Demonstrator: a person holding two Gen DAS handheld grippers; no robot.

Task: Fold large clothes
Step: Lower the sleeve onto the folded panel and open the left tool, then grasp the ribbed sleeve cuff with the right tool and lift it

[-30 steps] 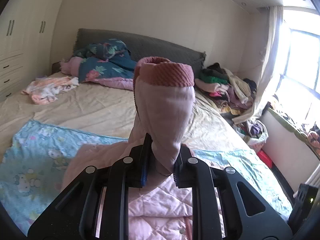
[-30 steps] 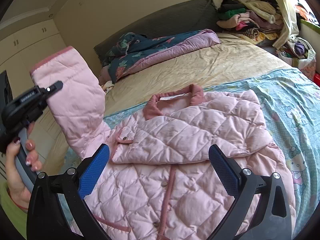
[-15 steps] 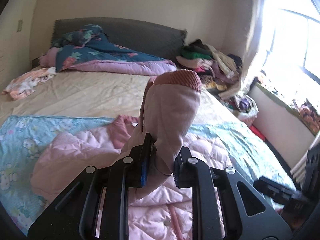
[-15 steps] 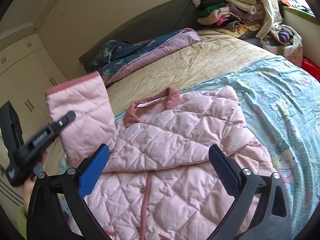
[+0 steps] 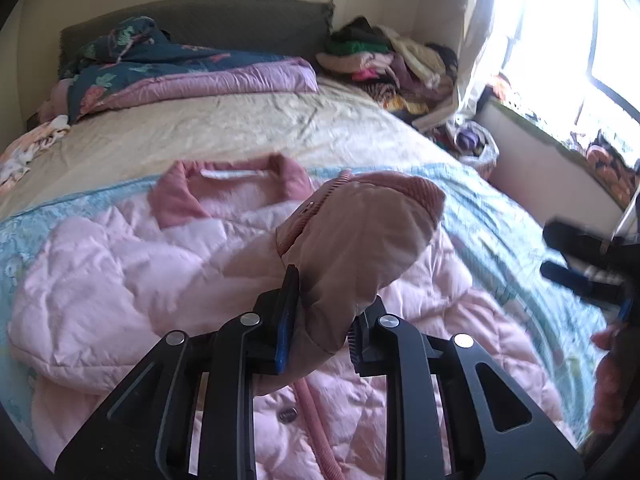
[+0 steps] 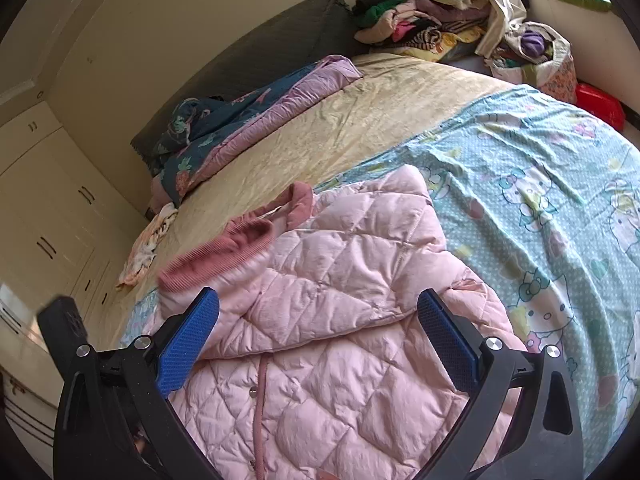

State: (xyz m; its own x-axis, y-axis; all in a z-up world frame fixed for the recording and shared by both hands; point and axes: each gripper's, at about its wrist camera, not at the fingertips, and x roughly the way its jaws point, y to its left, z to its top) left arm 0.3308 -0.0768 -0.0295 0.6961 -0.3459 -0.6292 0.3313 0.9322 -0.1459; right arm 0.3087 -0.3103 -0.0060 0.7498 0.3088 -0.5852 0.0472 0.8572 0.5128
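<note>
left gripper [image 5: 316,316]: fingers clamped on pink sleeve [image 5: 356,240], above jacket [image 6: 340,320] | right gripper [image 6: 320,340]: fingers wide, empty | jacket flat on bed [image 6: 360,120]

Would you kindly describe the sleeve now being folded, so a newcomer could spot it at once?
On the bed, a pink quilted jacket lies on the cartoon-print blue sheet. Its sleeve is lifted above the jacket's front, pinched in the left gripper. Its ribbed darker-pink cuff sets it apart from the flat-lying collar.
</note>
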